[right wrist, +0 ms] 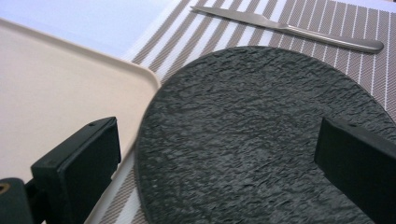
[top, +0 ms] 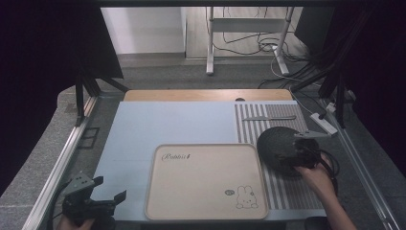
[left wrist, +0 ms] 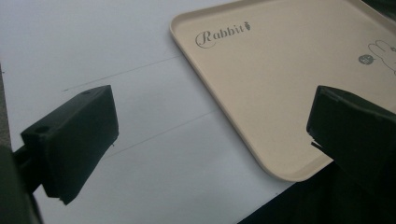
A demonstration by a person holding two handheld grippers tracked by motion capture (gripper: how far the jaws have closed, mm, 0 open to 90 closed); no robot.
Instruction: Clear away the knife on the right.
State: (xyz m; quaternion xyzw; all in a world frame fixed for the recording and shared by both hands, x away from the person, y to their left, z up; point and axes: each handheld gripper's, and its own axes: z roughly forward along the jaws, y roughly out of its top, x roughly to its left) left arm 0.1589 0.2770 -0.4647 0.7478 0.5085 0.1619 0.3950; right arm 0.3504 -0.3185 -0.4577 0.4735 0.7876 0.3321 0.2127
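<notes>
Beige tray (top: 201,191), rounded corners, rabbit print, lower centre. Dark round rough-textured plate (top: 277,143) right of it on a striped mat (top: 249,124), overlapping the tray edge, under the right gripper (top: 299,155), jaws spread around it. Steel knife (top: 268,118) above. Left gripper (top: 107,189) lower left, jaws apart, empty.

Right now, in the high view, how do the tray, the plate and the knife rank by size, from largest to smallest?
1. Tray
2. Plate, partly hidden by the right gripper
3. Knife, long but thin
</notes>
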